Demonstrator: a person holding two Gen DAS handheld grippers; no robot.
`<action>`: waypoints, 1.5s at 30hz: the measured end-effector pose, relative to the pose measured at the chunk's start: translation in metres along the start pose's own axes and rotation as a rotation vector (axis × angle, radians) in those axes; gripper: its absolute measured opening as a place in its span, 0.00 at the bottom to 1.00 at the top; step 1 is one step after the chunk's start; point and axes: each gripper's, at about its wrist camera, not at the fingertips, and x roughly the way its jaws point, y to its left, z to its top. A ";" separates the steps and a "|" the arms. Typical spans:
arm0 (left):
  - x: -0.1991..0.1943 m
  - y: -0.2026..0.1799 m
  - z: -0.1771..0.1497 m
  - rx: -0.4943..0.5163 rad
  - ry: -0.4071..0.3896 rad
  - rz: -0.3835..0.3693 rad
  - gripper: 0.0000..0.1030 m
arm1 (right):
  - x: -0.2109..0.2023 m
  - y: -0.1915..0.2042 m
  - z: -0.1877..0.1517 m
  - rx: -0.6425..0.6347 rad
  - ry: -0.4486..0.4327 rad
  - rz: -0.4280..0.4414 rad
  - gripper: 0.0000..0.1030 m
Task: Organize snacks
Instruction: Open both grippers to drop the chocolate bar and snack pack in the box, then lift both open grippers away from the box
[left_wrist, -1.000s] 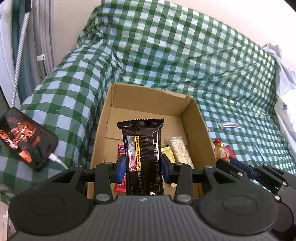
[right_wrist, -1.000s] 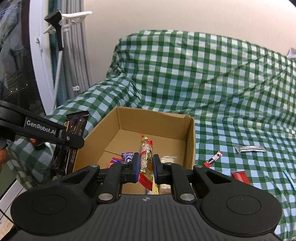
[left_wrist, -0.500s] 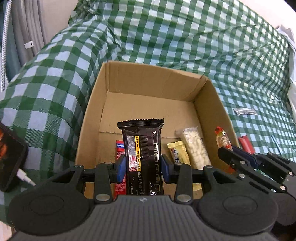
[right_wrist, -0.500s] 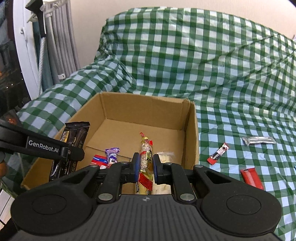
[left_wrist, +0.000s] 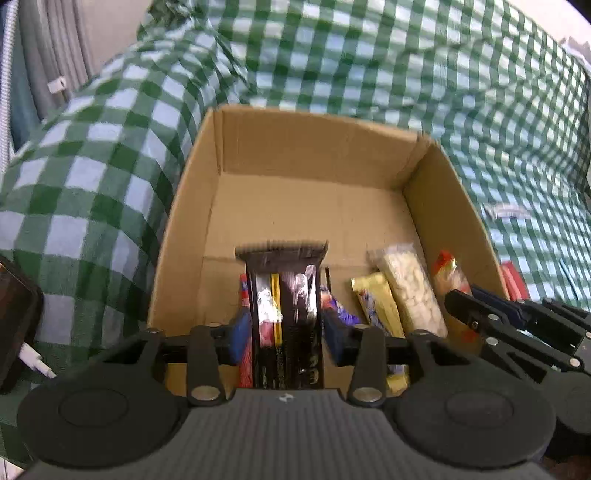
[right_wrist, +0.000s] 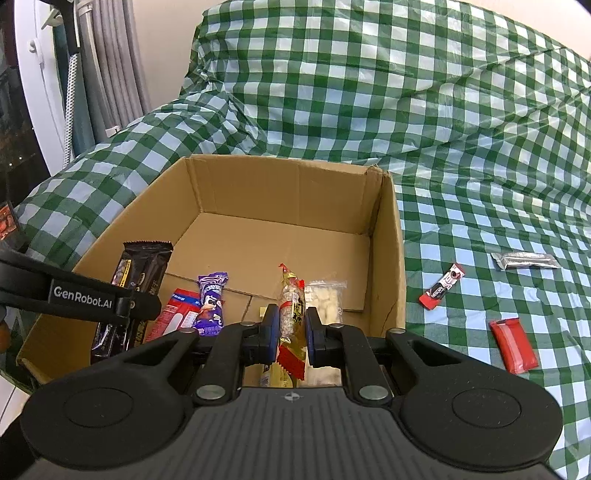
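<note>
An open cardboard box (left_wrist: 314, 140) (right_wrist: 388, 229) sits on a green checked cloth. My left gripper (left_wrist: 286, 325) is shut on a black snack bar (left_wrist: 284, 295) and holds it upright over the box's near left part; the bar also shows in the right wrist view (right_wrist: 144, 266). My right gripper (right_wrist: 291, 328) is shut on a clear sausage-like snack with red ends (right_wrist: 291, 314), held over the box's near right side. Inside lie a red packet (right_wrist: 177, 314), a purple packet (right_wrist: 212, 299), a gold packet (left_wrist: 376, 302) and a clear bag of white pieces (left_wrist: 410, 288).
On the cloth right of the box lie a small red-and-black bar (right_wrist: 443, 286), a red packet (right_wrist: 513, 339) and a silver packet (right_wrist: 524, 260). A phone with a cable (left_wrist: 14, 325) lies at the left. Curtains (right_wrist: 107, 62) hang at the far left.
Both grippers have moved forward and lower over the box with their snacks still held. The box now fills more of both views.
</note>
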 end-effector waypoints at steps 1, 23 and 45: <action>-0.004 0.000 0.000 -0.004 -0.016 0.003 0.98 | 0.000 -0.002 0.003 0.021 0.002 -0.006 0.24; -0.141 -0.001 -0.113 -0.027 -0.129 0.148 1.00 | -0.156 0.039 -0.045 -0.042 -0.087 -0.011 0.94; -0.207 -0.015 -0.158 -0.030 -0.222 0.163 1.00 | -0.237 0.054 -0.088 -0.044 -0.215 -0.019 0.99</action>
